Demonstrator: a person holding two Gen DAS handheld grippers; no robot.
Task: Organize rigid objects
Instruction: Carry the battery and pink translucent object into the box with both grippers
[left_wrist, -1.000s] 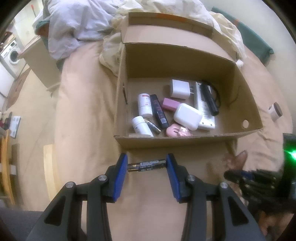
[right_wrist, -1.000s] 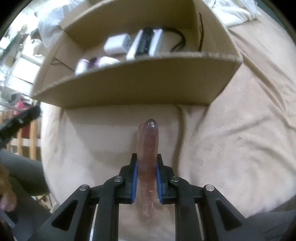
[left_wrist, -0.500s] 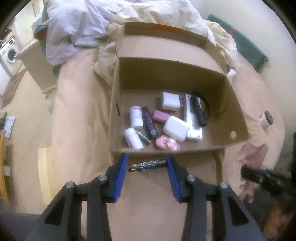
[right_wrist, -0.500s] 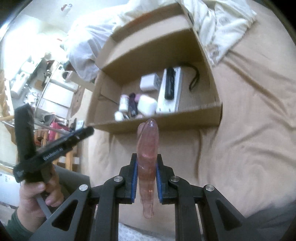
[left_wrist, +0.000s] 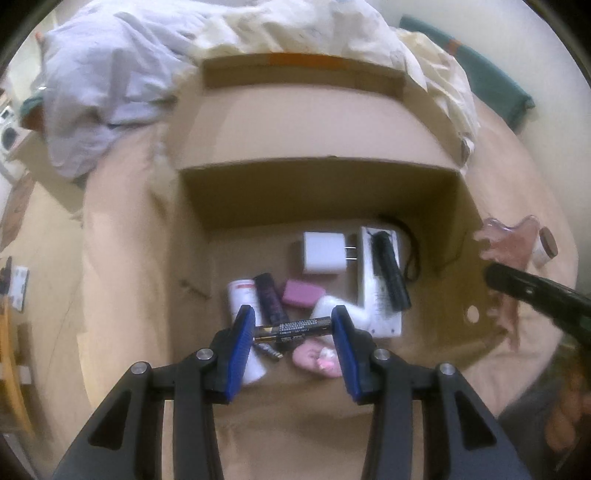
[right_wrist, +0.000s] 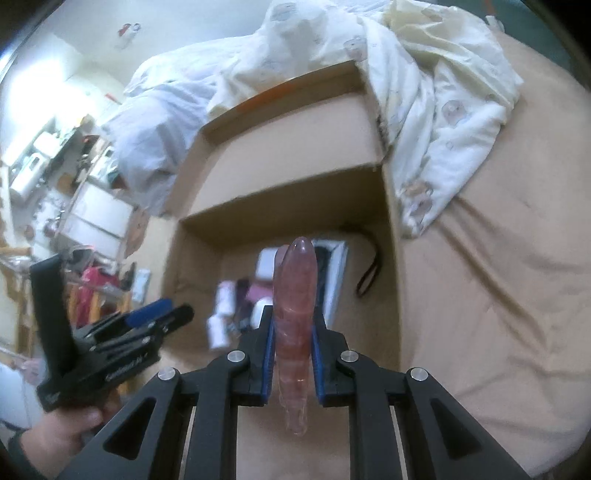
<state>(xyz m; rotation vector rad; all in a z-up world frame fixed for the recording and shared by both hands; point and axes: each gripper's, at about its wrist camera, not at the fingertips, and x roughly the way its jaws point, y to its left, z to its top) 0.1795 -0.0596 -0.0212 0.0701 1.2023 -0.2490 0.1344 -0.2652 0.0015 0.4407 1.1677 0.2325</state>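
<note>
Bed with a tan sheet carries everything here, with rumpled pale bedding heaped at its far end. Cardboard box sits open on the sheet, flaps up, and both tools hang over its near side.

Inside the box lie a white power strip with a black flashlight resting along it, a white charger just left of the strip, a pink block, a dark tube and a white bottle side by side, and a small pink figure near the front wall.

The left tool has its blue pads closed against the two ends of a black-and-gold battery, held crosswise above the box contents. The right tool is clamped narrowly on a translucent pink rod-shaped piece that points forward over the box; what it is cannot be told. A small jar lies on the sheet outside the box's right wall.
</note>
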